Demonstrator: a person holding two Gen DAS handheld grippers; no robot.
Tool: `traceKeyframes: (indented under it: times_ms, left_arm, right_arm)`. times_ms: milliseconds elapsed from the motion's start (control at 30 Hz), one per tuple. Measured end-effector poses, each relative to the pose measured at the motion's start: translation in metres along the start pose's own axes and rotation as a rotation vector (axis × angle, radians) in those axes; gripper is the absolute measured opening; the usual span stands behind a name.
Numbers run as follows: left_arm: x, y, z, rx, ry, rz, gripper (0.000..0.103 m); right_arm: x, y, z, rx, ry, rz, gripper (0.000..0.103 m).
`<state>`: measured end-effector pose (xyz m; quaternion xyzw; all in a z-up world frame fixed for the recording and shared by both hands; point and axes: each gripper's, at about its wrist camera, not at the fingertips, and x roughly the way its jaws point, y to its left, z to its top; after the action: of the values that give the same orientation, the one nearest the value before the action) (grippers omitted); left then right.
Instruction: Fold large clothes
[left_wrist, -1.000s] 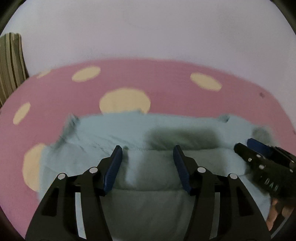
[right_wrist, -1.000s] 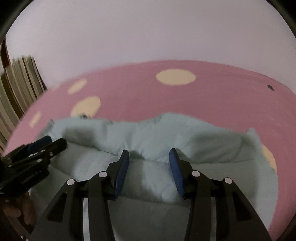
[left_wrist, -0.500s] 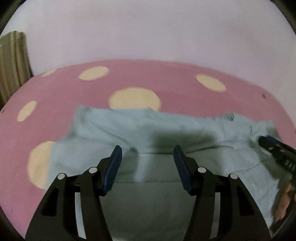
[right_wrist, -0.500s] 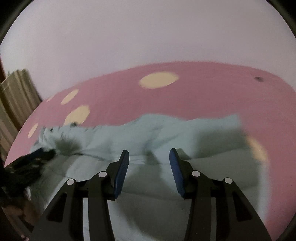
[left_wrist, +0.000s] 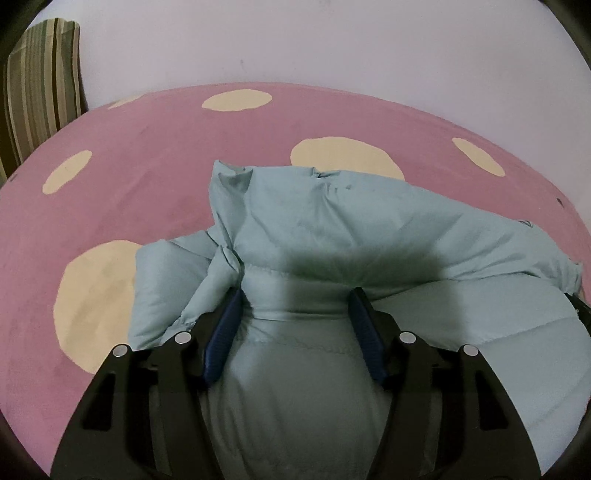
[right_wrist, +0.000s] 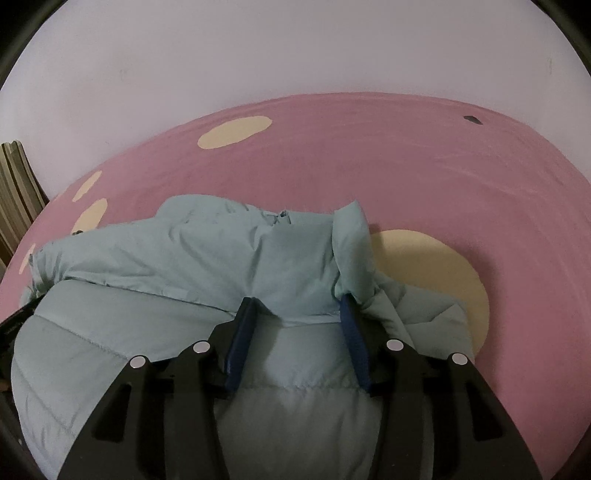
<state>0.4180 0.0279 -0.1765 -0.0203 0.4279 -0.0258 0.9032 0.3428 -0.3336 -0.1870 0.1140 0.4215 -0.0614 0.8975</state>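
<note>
Two views are given. From the left wrist, the left gripper (left_wrist: 295, 306) is seen with its fingers, just opened wider, pinching a padded fold of the pale blue jacket (left_wrist: 369, 229), which lies on the pink spotted bed (left_wrist: 147, 155). From the right wrist, the right gripper (right_wrist: 297, 314) likewise clamps the jacket's folded edge. The fold is judged mid-carry; laying it flat and releasing is called for next.

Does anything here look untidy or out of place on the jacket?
Yes. The light blue puffer jacket is folded unevenly: one bunched, crumpled part sticks out past the fold's edge over the pink dotted cover. No damage shows.
</note>
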Motion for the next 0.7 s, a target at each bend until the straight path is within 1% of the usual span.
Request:
traceKeyframes:
  times_ms: [167, 200, 233, 267, 333, 400, 500, 567, 700]
  left_arm:
    - [-0.01, 0.0, 0.009, 0.014, 0.014, -0.002, 0.061]
    - [-0.022, 0.002, 0.01, 0.016, 0.024, -0.007, 0.063]
    - [-0.028, 0.003, 0.008, 0.012, 0.024, -0.012, 0.068]
    - [-0.038, 0.007, 0.006, 0.003, 0.02, -0.022, 0.07]
    - [-0.064, 0.021, -0.003, -0.035, -0.008, -0.033, 0.076]
    - [-0.088, 0.038, -0.017, -0.091, -0.015, -0.033, 0.08]
    - [-0.112, 0.062, -0.046, -0.182, 0.011, -0.072, 0.081]
    - [-0.125, 0.077, -0.072, -0.254, 0.036, -0.11, 0.081]
    - [-0.139, 0.092, -0.111, -0.36, 0.071, -0.16, 0.081]
  right_arm:
    - [-0.011, -0.001, 0.007, -0.001, 0.004, -0.001, 0.049]
    - [-0.017, 0.001, 0.01, 0.004, 0.005, -0.002, 0.051]
    - [-0.025, 0.0, 0.01, 0.012, 0.001, -0.001, 0.054]
    - [-0.039, -0.002, 0.008, 0.026, -0.012, 0.008, 0.061]
    - [-0.065, -0.009, 0.0, 0.05, -0.035, 0.017, 0.066]
    - [-0.091, -0.02, -0.013, 0.082, -0.048, 0.037, 0.067]
    - [-0.117, -0.039, -0.041, 0.157, -0.028, 0.072, 0.067]
    - [-0.129, -0.048, -0.062, 0.189, -0.012, 0.092, 0.067]
    - [-0.142, -0.058, -0.096, 0.227, 0.01, 0.095, 0.067]
